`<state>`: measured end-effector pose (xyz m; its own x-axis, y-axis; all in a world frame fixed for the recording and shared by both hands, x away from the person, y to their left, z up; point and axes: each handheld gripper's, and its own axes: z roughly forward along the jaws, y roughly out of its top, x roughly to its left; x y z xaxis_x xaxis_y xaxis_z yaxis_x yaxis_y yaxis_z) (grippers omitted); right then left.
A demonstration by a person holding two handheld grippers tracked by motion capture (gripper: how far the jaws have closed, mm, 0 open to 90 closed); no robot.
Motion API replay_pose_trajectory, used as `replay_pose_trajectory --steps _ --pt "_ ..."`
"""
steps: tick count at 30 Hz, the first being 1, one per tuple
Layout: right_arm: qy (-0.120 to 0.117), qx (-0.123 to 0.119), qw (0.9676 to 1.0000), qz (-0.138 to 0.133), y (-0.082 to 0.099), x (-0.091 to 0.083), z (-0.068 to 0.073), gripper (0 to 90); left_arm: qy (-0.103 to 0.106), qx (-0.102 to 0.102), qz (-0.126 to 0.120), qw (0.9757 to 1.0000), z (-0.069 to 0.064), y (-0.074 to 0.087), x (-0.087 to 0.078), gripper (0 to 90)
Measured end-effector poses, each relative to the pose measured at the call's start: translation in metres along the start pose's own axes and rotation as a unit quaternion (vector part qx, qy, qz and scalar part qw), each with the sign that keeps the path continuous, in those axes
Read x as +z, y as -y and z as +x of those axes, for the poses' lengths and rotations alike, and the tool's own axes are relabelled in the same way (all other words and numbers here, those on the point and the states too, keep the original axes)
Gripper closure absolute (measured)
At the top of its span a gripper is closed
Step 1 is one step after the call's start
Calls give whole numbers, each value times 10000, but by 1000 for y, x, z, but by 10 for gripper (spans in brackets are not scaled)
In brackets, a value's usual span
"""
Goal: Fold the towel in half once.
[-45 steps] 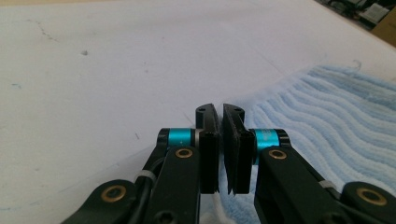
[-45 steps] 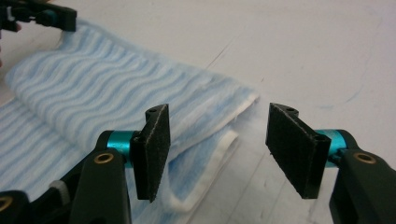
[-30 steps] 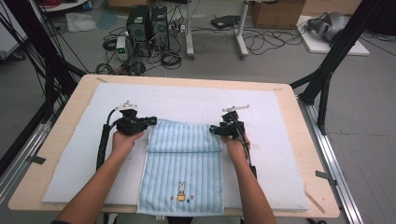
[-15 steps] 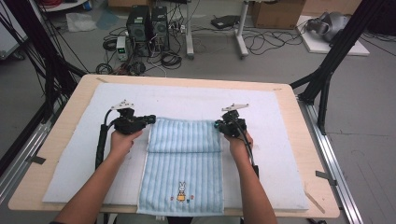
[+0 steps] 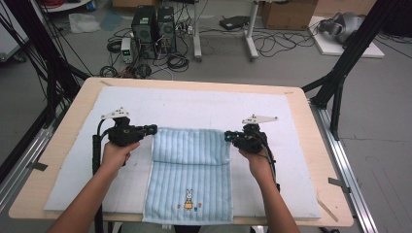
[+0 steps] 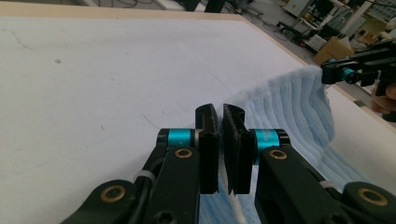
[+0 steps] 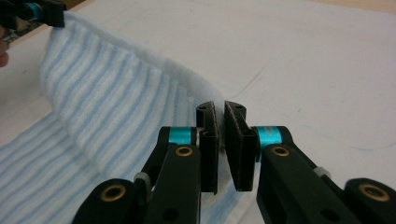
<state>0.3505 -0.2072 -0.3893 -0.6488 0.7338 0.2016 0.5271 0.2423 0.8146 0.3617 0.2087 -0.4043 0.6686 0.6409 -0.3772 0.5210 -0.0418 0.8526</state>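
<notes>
A light blue striped towel (image 5: 189,170) with a small rabbit picture (image 5: 188,198) lies on the white mat (image 5: 194,104). Its far edge is raised off the mat and curls over toward the person. My left gripper (image 5: 153,129) is shut on the towel's far left corner, and my right gripper (image 5: 227,137) is shut on the far right corner. In the left gripper view the jaws (image 6: 219,112) pinch the cloth, and the towel (image 6: 299,107) stretches across to the right gripper (image 6: 343,73). In the right gripper view the jaws (image 7: 220,108) clamp the towel (image 7: 107,102), with the left gripper (image 7: 37,11) at its far end.
The mat covers most of the wooden table (image 5: 313,145). Black frame posts (image 5: 340,73) stand at the table's far corners. Computer towers (image 5: 155,24), cables and a cardboard box (image 5: 286,12) sit on the floor beyond.
Both hands have risen and drawn back toward the person, lifting the towel's far edge off the mat. The right gripper closed on its corner.
</notes>
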Motion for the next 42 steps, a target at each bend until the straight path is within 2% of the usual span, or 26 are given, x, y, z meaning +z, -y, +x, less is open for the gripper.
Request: replay_pose_trajectory --steps 4,6,10,14,15,19,23,24,26,27,30,32,34,38,42 --pt "-113 22 9998 -132 10 -12 8 840 148 -60 82 9998 -5 14 -8 841" --pt "-122 27 9999 -68 17 -16 11 840 165 -17 240 9996 -7 20 -10 841" --pt "-182 129 9997 138 35 -20 15 839 270 -118 388 9988 -10 37 -13 840" --pt "-210 158 9992 289 49 -25 20 838 327 -149 510 9981 -14 47 -14 840" --pt "-207 150 9992 319 52 -26 22 837 337 -150 541 9979 -16 50 -15 839" --pt "-6 -161 9986 495 66 -33 35 828 382 -94 707 9967 -20 56 -19 837" --pt "-136 -155 9986 490 75 -37 41 782 430 -68 796 9959 -21 59 -23 820" --pt "-144 -166 9986 480 75 -38 41 753 460 -108 757 9960 -21 59 -24 783" --pt "-76 -99 9993 354 74 -41 40 689 408 -113 560 9975 -19 57 -26 564" --pt "11 -56 9998 214 71 -43 37 657 355 -115 435 9984 -18 55 -27 493" --pt "208 62 9998 -2 64 -45 29 652 156 -245 55 9996 -9 46 -31 454" --pt "327 87 9994 3 58 -40 23 676 -15 -377 0 9993 -1 40 -28 456" --pt "364 87 9991 193 54 -27 18 699 -202 -396 -11 9990 4 38 -23 464" --pt "392 -105 9975 580 53 -1 17 731 -265 -424 88 9987 7 39 -15 482" --pt "474 -391 9936 947 55 14 21 740 -280 -260 179 9991 5 40 -13 505"
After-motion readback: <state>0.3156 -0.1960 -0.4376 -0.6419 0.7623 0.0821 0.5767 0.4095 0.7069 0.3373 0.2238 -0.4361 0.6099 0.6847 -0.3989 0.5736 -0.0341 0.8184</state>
